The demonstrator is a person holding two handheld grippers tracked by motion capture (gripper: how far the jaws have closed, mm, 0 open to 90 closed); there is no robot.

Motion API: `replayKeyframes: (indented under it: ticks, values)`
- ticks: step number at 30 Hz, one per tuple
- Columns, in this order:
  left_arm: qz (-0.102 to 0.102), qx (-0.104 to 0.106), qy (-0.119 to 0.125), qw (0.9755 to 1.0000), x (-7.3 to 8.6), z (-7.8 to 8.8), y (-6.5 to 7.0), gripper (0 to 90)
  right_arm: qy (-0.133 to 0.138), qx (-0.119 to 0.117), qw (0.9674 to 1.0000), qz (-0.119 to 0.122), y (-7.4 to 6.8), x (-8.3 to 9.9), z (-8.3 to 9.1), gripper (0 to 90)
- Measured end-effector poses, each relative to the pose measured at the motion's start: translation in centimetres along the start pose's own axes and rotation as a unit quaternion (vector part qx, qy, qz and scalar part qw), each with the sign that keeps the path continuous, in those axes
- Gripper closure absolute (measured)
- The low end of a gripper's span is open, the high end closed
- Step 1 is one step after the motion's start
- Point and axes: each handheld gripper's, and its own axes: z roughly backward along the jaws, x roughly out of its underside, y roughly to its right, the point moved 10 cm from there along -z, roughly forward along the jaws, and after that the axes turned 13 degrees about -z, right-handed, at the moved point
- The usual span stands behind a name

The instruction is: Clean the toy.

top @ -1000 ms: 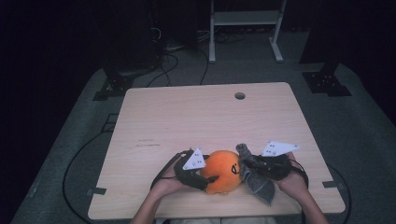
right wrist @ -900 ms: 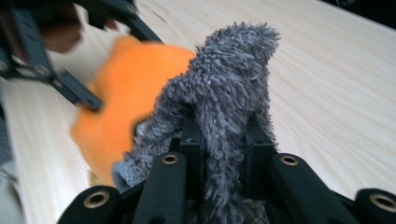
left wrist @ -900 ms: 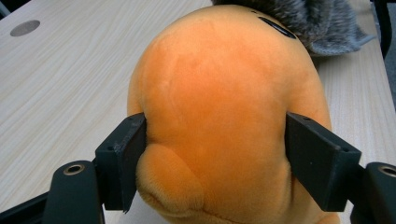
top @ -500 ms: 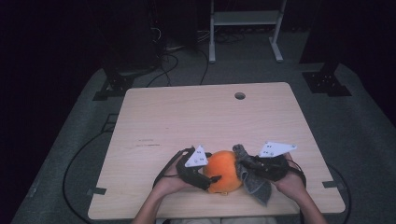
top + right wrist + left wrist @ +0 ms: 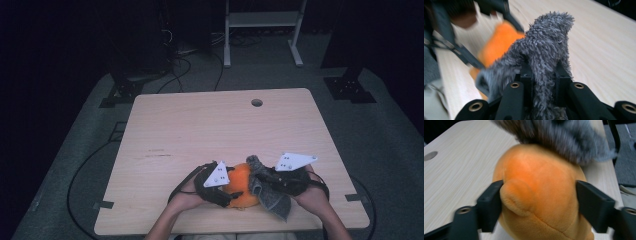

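Pale woodgrain table [image 5: 200, 130]: round orange plush [image 5: 541, 195], shaggy grey cloth [image 5: 544, 62].

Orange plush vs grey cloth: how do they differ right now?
Colour: the plush is orange, the cloth is grey.
Texture: the plush has short, smooth pile; the cloth is shaggy.
Shape: the plush is rounded and full; the cloth is limp, bunched and hanging in folds.
Grip: the left gripper squeezes the plush across its width; the right gripper pinches a fold of the cloth.
Shared: both are soft, and the cloth lies against the plush.
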Motion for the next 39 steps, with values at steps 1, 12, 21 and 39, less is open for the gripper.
replayKeyframes:
  ticks: [1,12,21,39]
  values:
    - [0.022,0.001,-0.006,0.9997,0.2,-0.1,-0.3,15.5,-0.002,0.001,1.0000,-0.007,0.3,0.3,-0.1,73.9]
    - [-0.030,0.007,0.012,0.9995,-0.4,-0.7,0.8,31.5,0.012,-0.014,0.9998,-0.002,0.2,-1.2,2.5,73.8]
    - [-0.035,0.013,0.019,0.9991,-0.4,-0.6,1.2,32.0,-0.017,0.005,0.9985,0.051,-1.4,-1.4,0.6,73.4]
    - [-0.073,0.021,0.007,0.9971,-0.5,-0.7,1.8,32.0,-0.001,-0.012,0.9998,0.017,-0.6,-1.7,0.3,73.8]
